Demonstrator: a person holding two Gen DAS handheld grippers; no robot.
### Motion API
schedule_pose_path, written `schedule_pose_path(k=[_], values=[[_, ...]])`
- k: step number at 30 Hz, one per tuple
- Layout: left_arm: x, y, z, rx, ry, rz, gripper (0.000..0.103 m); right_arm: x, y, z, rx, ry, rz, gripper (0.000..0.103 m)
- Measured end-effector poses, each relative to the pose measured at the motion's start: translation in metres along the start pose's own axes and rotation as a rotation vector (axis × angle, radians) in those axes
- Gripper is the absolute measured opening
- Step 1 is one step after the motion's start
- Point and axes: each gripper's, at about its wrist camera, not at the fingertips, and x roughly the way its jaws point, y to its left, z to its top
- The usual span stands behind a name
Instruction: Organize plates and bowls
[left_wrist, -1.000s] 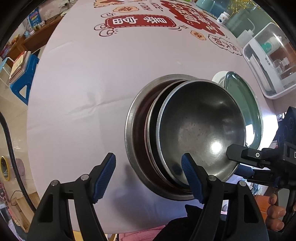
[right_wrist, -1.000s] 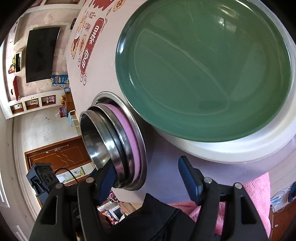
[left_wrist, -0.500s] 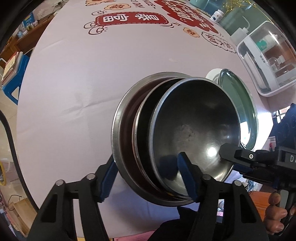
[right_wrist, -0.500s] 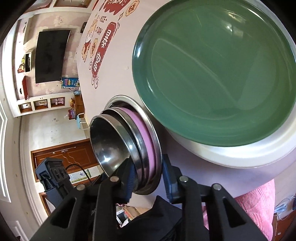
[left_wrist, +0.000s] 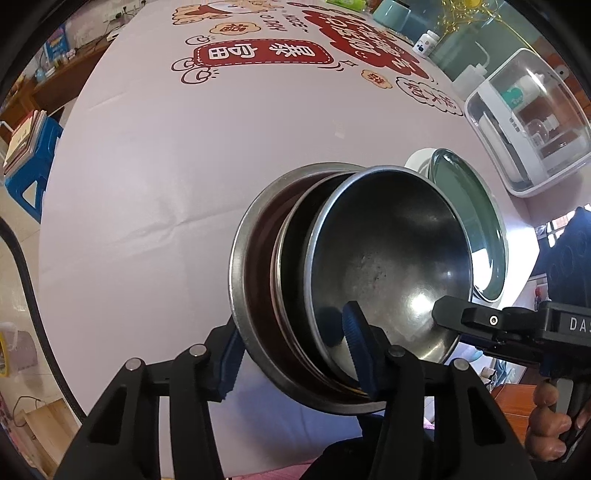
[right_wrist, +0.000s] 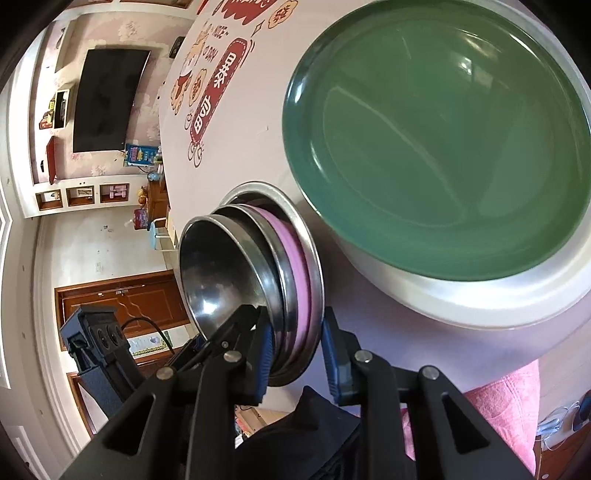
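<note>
Pale worktop (left_wrist: 155, 177) with red printed lettering, carrying nested metal bowls and a green plate.

Left wrist view: the left claw (left_wrist: 291, 350) straddles the near rim of the stack of bowls (left_wrist: 332, 280), one blue pad outside the widest bowl, the other inside the top bowl (left_wrist: 388, 266); its jaws are closing and the pads look to be on the metal. From the right, the right claw (left_wrist: 448, 314) grips the top bowl's rim, a hand (left_wrist: 550, 424) below it. Just beyond stands the green plate (left_wrist: 469, 225) on a white plate (left_wrist: 417, 162); a clear lidded box (left_wrist: 528, 122) sits farther off.

Right wrist view: a television (right_wrist: 107, 99) and wooden door (right_wrist: 122, 302) fill the background. Here the right claw (right_wrist: 295, 343) is clamped, jaws narrow and closing, across the bowl rims, pink band (right_wrist: 295, 258) included. The green plate (right_wrist: 443, 140) lies just beside the bowls (right_wrist: 251, 266).
</note>
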Motion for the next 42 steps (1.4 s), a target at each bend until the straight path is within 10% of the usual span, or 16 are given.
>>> schedule_pose_path(k=[26, 42], values=[[-0.076, -0.042, 0.005, -0.009, -0.248, -0.065, 0.050, -0.069, 0.030, 0.025, -0.223, -0.108, 0.076, 0.024], [-0.044, -0.109, 0.032, -0.003, -0.186, -0.085, 0.050, -0.111, -0.014, 0.069, -0.198, -0.086, 0.031, 0.024]])
